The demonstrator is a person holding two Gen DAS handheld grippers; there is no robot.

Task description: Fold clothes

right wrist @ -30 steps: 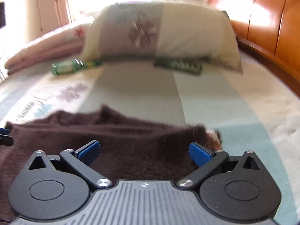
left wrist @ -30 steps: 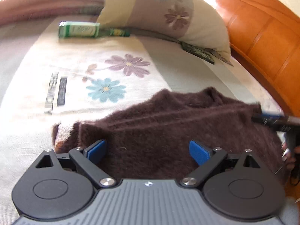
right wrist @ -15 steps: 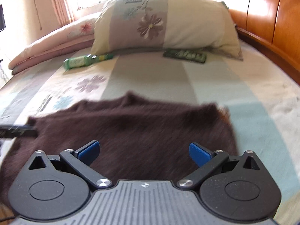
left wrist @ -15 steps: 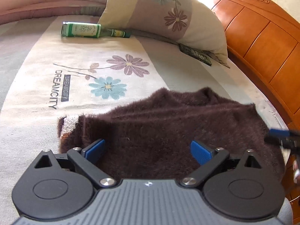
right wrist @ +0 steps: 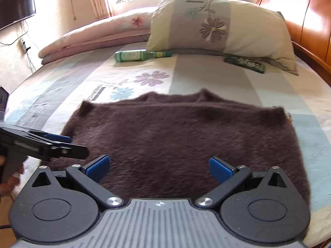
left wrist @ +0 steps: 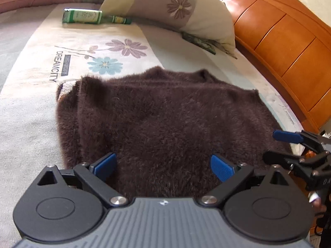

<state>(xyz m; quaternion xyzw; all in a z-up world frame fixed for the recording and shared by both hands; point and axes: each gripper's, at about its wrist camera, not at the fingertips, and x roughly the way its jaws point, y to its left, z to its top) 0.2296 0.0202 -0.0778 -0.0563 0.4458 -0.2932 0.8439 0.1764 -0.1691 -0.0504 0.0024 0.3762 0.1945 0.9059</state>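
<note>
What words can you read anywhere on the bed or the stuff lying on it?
"DREAMCITY": printed on the bedsheet, beside the flowers.
Small dark tag next to it: too small to read.
Green bottle label: too small to read.
Dark packet under the pillow: blurred, unreadable.

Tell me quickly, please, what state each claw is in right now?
Left claw: open, holding nothing, above the brown sweater.
Right claw: open, holding nothing, above the same sweater.
</note>
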